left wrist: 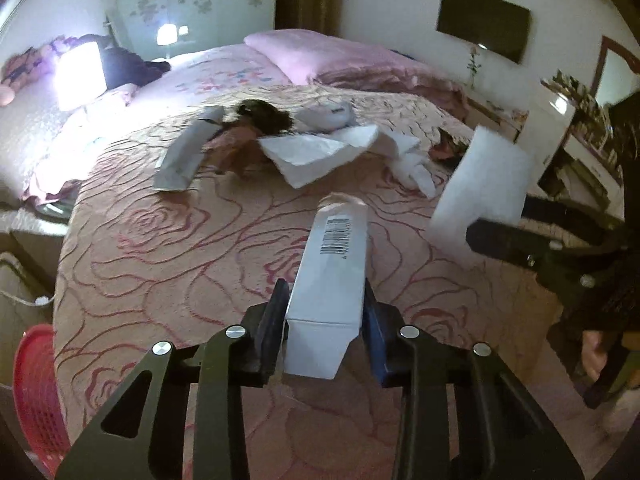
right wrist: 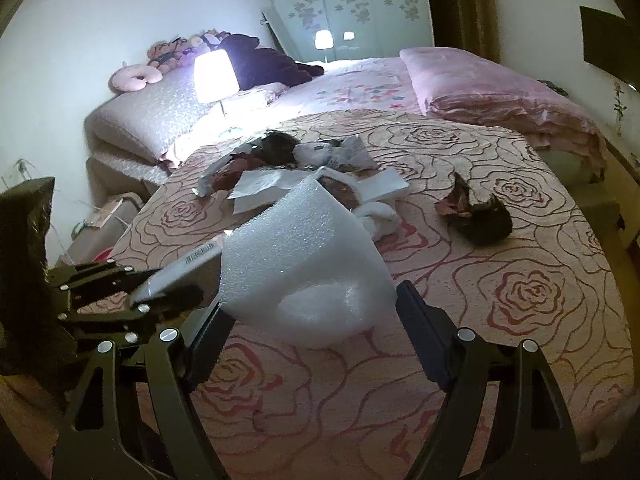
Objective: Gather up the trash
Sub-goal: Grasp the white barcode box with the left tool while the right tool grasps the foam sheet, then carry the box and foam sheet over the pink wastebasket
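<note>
My left gripper (left wrist: 326,286) is shut on a long white box (left wrist: 336,248) with a barcode, held above the rose-patterned bedspread (left wrist: 180,264). The same box (right wrist: 188,266) and left gripper (right wrist: 168,286) show at the left of the right wrist view. My right gripper (right wrist: 316,300) is shut on a curled white foam sheet (right wrist: 304,248), lifted off the bed. In the left wrist view that foam sheet (left wrist: 480,192) hangs at the right from the right gripper (left wrist: 496,220). More trash lies mid-bed: a grey pouch (left wrist: 186,154), white paper (left wrist: 316,152) and crumpled white wrapping (right wrist: 380,216).
A red basket (left wrist: 36,392) stands by the bed's lower left corner. A lit lamp (right wrist: 214,76) glows beside the pillows. A dark crumpled bundle (right wrist: 480,216) lies apart on the right of the bedspread. A folded pink blanket (right wrist: 492,88) covers the far side.
</note>
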Demonstrator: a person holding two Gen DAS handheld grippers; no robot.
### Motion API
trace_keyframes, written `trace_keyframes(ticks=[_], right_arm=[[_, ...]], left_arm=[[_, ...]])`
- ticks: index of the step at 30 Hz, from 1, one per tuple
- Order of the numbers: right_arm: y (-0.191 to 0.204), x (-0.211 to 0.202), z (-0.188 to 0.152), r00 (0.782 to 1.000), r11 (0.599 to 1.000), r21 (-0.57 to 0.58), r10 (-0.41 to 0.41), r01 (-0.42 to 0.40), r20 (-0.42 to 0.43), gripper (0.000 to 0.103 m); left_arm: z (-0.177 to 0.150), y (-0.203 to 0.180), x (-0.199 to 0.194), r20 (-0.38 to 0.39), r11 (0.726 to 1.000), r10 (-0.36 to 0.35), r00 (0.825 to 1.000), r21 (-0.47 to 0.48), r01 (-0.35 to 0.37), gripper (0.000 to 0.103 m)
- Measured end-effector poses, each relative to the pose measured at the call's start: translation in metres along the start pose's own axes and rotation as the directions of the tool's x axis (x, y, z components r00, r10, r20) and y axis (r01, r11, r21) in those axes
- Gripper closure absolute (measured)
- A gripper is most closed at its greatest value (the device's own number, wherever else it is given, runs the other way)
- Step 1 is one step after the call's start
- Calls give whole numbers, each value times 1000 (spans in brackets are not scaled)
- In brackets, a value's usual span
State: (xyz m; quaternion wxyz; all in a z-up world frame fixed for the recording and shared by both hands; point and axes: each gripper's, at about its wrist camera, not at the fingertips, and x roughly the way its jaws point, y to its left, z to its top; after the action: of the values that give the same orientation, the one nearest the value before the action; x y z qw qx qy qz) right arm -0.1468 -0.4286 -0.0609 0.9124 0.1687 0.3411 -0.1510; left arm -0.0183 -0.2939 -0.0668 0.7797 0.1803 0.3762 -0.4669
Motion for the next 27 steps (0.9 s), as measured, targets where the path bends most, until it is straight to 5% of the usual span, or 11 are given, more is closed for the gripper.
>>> trace_keyframes(ticks=[17,27], right_arm=[[32,14,7,994,995,-15,100,-100,-46,26],[72,31,21,992,990,-87,105,-111,-70,26]], left_arm=[[-22,44,-51,78,989,53,996,-145,-41,75],[-28,79,-80,100,963,183,978,-217,-159,75]])
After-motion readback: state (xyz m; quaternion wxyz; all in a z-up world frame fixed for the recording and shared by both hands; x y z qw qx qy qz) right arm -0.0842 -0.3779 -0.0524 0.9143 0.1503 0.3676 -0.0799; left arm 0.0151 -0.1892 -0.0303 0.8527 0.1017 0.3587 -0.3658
